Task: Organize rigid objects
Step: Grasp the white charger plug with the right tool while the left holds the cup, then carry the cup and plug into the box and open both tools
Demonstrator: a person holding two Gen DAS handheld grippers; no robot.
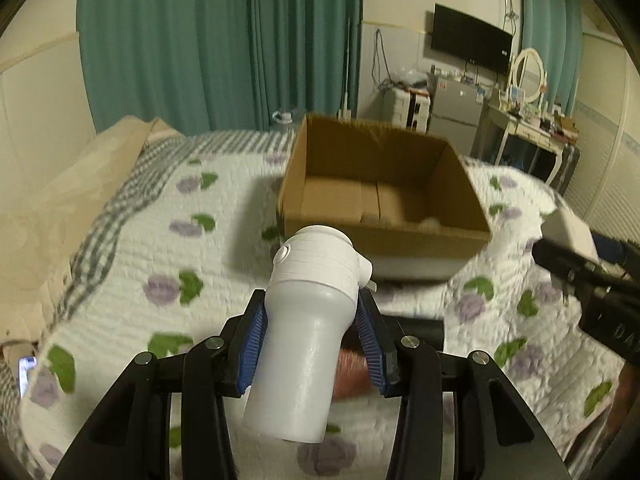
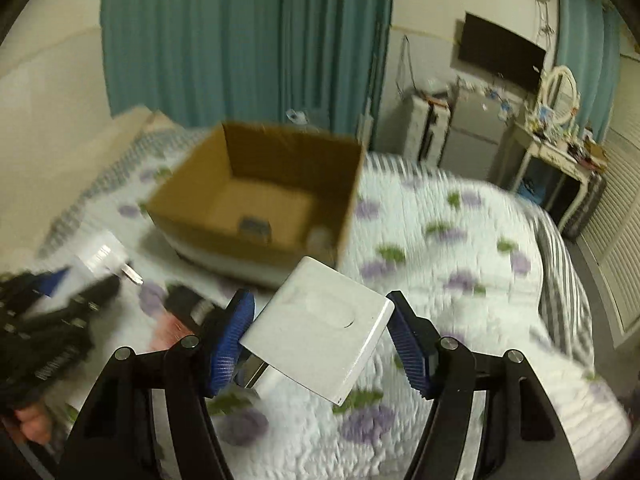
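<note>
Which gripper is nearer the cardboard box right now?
Roughly even, perhaps the left. The left gripper, clamping the white bottle, sits just short of the cardboard box; the right gripper, holding the white adapter, hangs off its right corner.

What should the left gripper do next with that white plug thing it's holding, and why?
Probably carry it forward over the cardboard box. The left gripper is shut on the white adapter, held above the quilt short of the box's near wall, and the box is open-topped with room inside.

Both wrist views hover close above the quilt (image 1: pixel 208 248), facing the shared cardboard box (image 1: pixel 380 184).
</note>
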